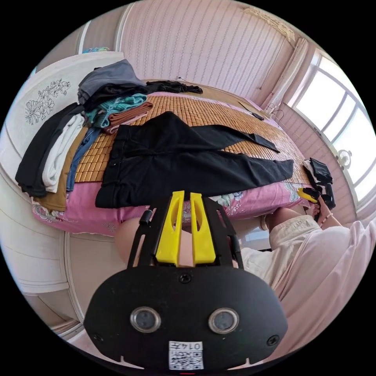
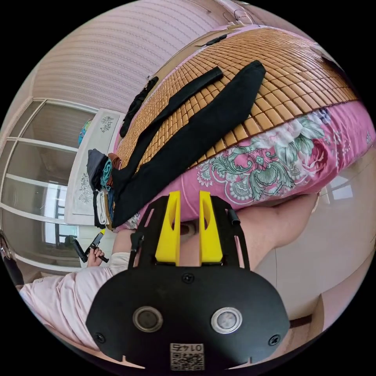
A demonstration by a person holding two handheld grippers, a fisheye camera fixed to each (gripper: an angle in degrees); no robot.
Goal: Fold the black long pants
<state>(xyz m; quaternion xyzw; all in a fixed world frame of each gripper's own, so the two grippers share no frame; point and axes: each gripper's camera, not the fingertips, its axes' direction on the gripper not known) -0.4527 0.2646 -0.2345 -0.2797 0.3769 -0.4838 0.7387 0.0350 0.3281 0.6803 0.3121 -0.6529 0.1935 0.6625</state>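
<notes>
Nearest to us in the left gripper view, our left gripper hangs short of the bed edge with its yellow jaws a narrow slot apart and nothing between them. In the right gripper view, our right gripper sits the same way, jaws parted a little wider, empty, below the flowered pink sheet.

Just beyond lie the black pants, flat on the bamboo mat. The waistband hangs slightly over the near edge onto the pink sheet. The two legs run away from it and splay apart, the nearer one broad, the farther one thin and partly turned under.

Here, as we judge it, the trouble starts. If we grab the waistband where it droops over the edge, a pull toward us could drag the whole garment off the mat. If we bring one leg over the other without first flattening the thin leg, the crease gets locked into the fold. The slatted mat may also catch the cloth and bunch it when we slide it.

Farther left, a pile of clothes sits near the waistband; a wide sweep could snag it. Beyond that, another dark garment lies near the far edge, easy to mistake for part of the job.
</notes>
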